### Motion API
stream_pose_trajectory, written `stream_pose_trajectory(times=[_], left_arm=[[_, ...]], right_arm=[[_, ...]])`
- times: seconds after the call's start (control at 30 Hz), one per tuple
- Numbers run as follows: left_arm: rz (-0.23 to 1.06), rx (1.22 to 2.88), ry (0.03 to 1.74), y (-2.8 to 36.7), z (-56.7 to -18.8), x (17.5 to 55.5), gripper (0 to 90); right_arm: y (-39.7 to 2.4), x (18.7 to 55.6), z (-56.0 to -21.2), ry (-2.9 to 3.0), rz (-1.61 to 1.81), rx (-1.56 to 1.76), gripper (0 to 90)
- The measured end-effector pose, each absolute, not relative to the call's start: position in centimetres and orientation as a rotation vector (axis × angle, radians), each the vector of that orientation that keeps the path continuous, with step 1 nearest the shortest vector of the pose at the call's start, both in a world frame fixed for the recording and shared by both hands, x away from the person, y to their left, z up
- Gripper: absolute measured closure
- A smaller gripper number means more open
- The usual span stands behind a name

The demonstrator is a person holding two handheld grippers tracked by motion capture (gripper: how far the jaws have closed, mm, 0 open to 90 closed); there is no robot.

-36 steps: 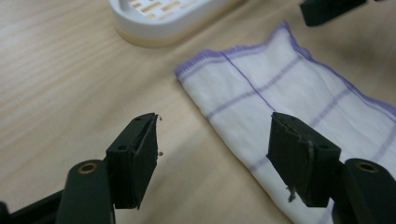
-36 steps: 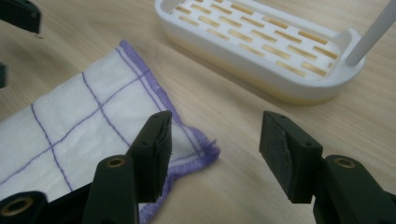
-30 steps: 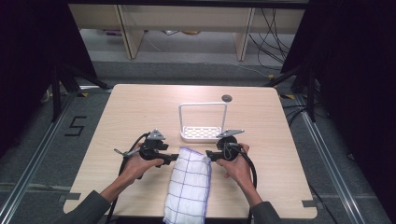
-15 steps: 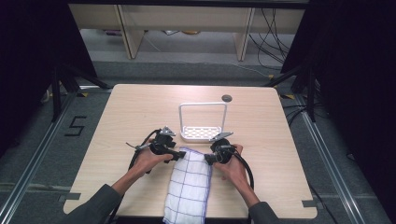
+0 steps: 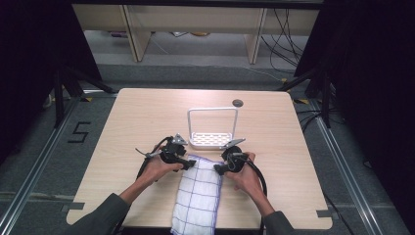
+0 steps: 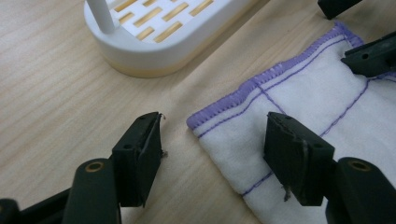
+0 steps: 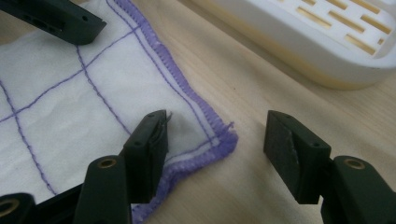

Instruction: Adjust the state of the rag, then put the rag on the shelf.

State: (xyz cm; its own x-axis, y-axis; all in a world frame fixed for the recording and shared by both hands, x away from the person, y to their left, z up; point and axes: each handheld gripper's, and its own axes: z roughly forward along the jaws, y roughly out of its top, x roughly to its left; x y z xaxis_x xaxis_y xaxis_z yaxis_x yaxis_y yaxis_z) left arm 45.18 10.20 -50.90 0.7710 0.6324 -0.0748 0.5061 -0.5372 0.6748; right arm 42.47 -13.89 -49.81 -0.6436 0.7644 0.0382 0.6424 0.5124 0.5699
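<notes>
On the table (image 5: 122, 122), a white cloth (image 5: 198, 196) lies flat, its near end over the edge, below a white rack (image 5: 212, 128). Both hands angle inward. The left gripper (image 6: 212, 140), jaws just narrowing but spread, straddles one far corner; the right gripper (image 7: 217, 135), jaws just widening, straddles the other.

I see a white cloth (image 5: 198, 196) crossed by a thin purple grid, its edge stitched in purple. The rack (image 5: 212, 138) is white with tan showing through its slots. The table (image 5: 147, 112) is light wood grain. Both grippers, left (image 6: 212, 154) and right (image 7: 215, 149), have black jaws.
</notes>
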Motion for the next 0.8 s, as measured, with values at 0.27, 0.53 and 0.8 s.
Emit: stream_pose_trajectory(times=[0.27, 0.53, 0.8], left_arm=[[0.238, 2.270, 0.763, 9.9, -50.9, 44.7, 51.0], [0.193, 2.266, 0.711, 9.9, -50.9, 44.3, 72.7], [0.228, 2.265, 0.682, 9.7, -50.9, 43.8, 80.6]], right_arm=[[-13.6, 42.3, -49.7, 2.573, 0.828, 1.130, 55.6], [-13.6, 42.2, -49.6, 2.599, 0.863, 1.147, 70.4], [-13.3, 42.1, -49.7, 2.614, 0.879, 1.106, 82.0]])
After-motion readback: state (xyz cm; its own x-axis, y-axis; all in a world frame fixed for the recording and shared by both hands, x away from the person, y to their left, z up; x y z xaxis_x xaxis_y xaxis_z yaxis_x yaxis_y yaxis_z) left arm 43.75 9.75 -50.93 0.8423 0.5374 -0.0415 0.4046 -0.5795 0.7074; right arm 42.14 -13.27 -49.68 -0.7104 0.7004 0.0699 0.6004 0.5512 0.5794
